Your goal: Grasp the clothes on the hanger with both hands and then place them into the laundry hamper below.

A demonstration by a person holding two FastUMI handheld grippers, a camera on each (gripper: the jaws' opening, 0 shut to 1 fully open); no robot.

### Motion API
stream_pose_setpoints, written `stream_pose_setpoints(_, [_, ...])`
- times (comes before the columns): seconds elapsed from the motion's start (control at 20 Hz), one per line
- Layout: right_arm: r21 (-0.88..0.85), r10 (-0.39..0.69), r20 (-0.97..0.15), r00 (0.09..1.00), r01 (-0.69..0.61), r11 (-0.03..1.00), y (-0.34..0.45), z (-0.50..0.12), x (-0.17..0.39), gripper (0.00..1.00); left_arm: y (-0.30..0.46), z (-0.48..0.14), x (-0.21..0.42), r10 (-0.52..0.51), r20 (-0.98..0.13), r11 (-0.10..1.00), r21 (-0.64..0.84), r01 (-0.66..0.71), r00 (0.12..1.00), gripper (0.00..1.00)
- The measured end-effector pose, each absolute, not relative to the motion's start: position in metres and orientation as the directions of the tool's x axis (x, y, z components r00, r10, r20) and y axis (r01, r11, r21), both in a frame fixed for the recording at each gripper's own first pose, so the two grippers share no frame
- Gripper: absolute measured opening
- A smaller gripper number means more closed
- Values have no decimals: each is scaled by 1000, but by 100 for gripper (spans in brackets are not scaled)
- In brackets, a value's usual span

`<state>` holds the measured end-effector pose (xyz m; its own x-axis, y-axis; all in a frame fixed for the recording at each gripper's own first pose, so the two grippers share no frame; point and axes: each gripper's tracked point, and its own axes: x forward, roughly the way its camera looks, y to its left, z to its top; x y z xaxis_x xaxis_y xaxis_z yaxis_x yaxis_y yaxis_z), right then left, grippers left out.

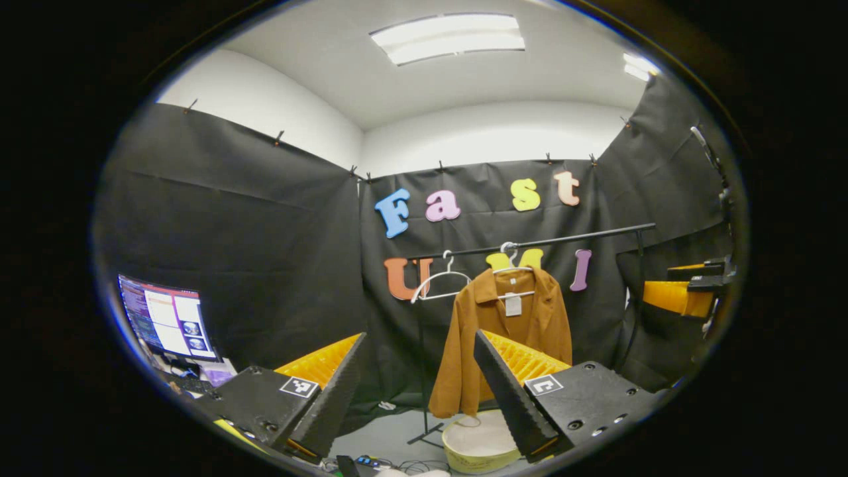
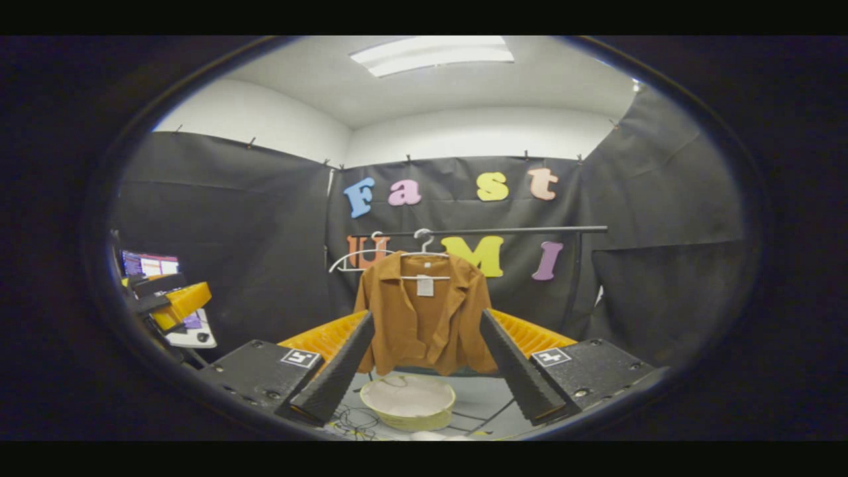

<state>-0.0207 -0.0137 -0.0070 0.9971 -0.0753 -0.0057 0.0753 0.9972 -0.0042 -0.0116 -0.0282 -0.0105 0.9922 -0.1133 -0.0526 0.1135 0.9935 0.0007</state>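
We see the round pale-yellow laundry hamper (image 2: 409, 402) on the floor, nothing visible inside it. Directly above it, the rust-brown collared shirt (image 2: 424, 318) hangs on a white wire hanger (image 2: 424, 254). Our left gripper (image 1: 424, 391) and right gripper (image 2: 424, 377) stand spread wide, holding nothing, well short of the hamper.

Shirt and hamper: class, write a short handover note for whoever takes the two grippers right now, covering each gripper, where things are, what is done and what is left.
Left gripper: open, holding nothing, short of the rack.
Right gripper: open, holding nothing, facing the shirt.
Shirt: brown, hanging on its hanger from the rail; a bare hanger hangs beside it.
Hamper: on the floor below the shirt, nothing visible inside.
Done: nothing yet, shirt ungrasped.
Left: bring both grippers to the shirt, grasp it, take it off the hanger and drop it into the hamper.
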Motion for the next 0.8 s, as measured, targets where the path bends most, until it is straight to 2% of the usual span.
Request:
stream_pose_setpoints(0.4, [10,-104,-38,994,104,994,-46,-32,16,100,-61,-24,17,-165,-45,986,-3,165,985,100])
stream_pose_setpoints(0.8, [26,-83,-76,994,86,996,-94,-66,139,100,-133,-73,114,-184,-113,983,-15,184,976,100])
